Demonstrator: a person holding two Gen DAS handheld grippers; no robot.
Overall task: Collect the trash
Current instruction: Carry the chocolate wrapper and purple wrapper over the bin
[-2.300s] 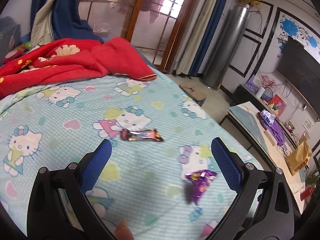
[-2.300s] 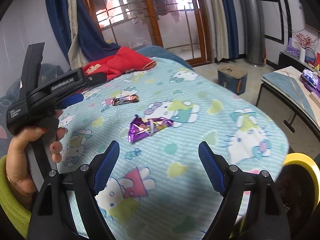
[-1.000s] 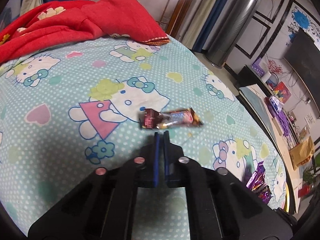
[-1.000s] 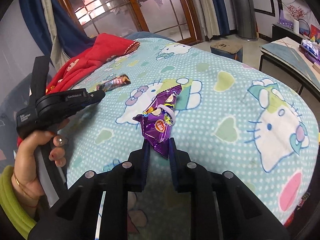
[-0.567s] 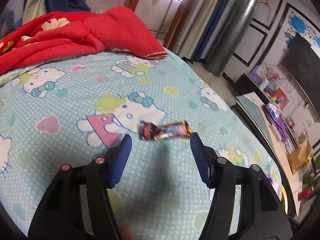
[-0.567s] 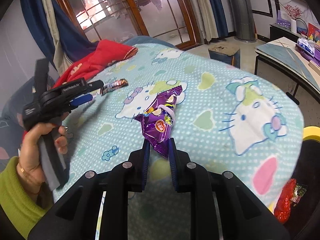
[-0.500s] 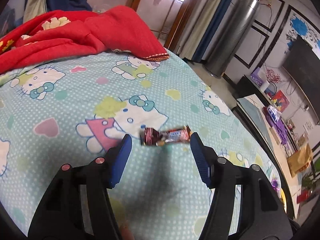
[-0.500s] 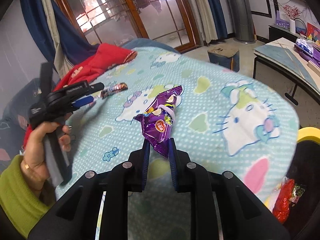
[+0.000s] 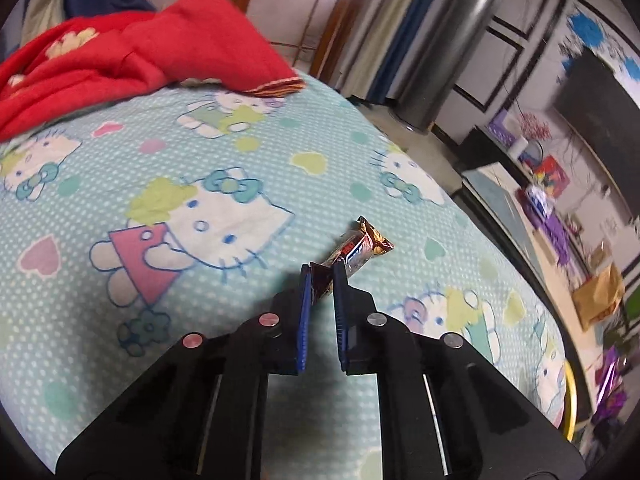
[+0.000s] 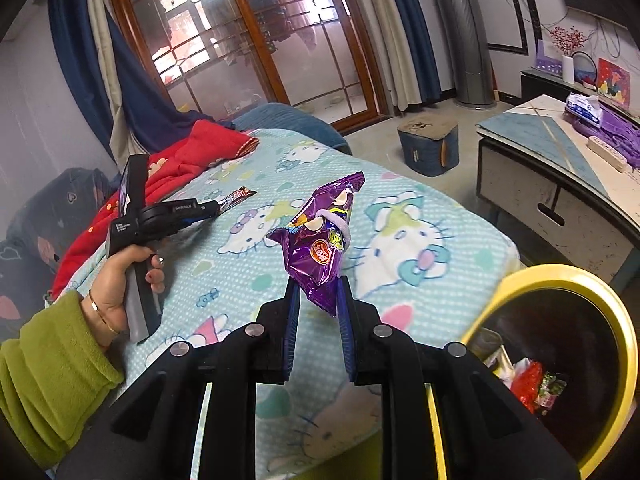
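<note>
A bed (image 10: 460,216) with a cat-print sheet. The right gripper (image 10: 316,300) pinches a purple bag (image 10: 320,236) near the bin (image 10: 616,312) — the left gripper (image 9: 319,280) pinches a candy bar (image 9: 356,250) farther off. Next, I think — carry both over the bin and drop them.

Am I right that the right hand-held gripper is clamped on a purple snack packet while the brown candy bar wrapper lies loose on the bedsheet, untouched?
Not quite. The brown candy bar wrapper is not loose: the left wrist view shows the left hand-held gripper shut on its near end. The rest holds: the right hand-held gripper is clamped on the purple snack packet.
</note>
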